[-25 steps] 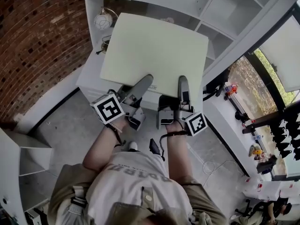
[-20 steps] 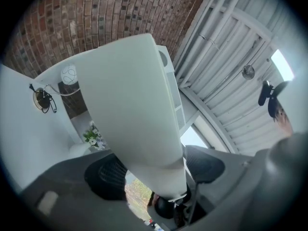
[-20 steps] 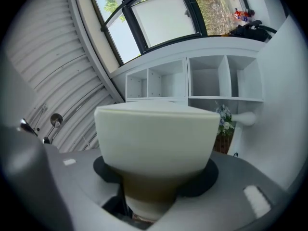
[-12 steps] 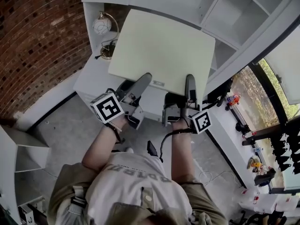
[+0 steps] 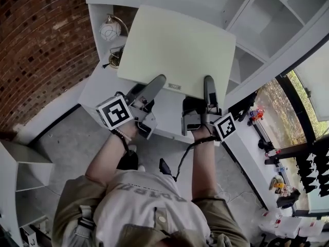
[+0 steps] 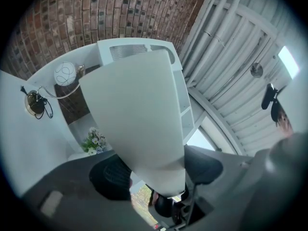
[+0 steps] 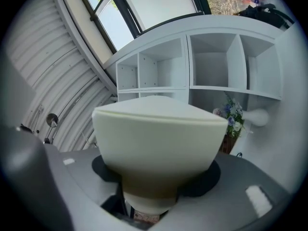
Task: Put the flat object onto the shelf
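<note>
Both arms out front, left gripper (image 5: 160,81) and right gripper (image 5: 208,81) tipped up. My fingers (image 5: 149,89) clamp the panel (image 5: 177,48) between them; left pair just closed tighter.

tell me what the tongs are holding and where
The flat board, by its near edge: left tongs, jaws just closing further on it, and right tongs.

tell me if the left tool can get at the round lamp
Probably not: the left tool is clamped on the flat panel, its jaws having just closed further on it. The round lamp sits unblocked left of the panel, but the tool is occupied.
</note>
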The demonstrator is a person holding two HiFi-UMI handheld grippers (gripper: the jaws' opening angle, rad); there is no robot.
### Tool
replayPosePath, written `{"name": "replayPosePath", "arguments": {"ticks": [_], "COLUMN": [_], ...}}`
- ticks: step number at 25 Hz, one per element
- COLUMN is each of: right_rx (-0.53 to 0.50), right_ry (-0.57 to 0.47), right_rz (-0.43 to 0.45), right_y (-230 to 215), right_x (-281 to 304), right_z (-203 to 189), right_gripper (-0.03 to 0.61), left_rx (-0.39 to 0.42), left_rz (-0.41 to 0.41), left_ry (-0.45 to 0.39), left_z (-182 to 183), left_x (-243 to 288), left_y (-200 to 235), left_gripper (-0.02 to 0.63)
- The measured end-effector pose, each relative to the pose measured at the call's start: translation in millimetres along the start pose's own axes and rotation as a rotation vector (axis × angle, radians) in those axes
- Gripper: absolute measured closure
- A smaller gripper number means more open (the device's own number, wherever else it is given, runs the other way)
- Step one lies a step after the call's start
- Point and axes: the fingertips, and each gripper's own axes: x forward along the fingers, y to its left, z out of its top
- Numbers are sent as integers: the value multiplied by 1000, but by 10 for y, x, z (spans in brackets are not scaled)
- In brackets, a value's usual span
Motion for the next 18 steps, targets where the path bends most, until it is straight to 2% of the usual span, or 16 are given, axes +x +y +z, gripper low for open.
{"name": "replayPosePath", "arguments": {"ticks": [4, 9, 18], "right_rx": [15, 13, 5], "right_ry": [-2, -23, -84], "right_rz": [-10, -30, -66], "right_y": [-110, -264, -449], "right_x": [252, 610, 1085], "right_z": [36, 114, 273], "right_gripper": [287, 288, 288], "left_rx": [4, -29, -38], "left_rz": [-12, -4, -34], "left_ry": [10, 21, 66], "left_z": [185, 390, 730], "left_x": [206, 475, 951], "left_y": [142, 434, 669], "left_gripper": [273, 273, 270]}}
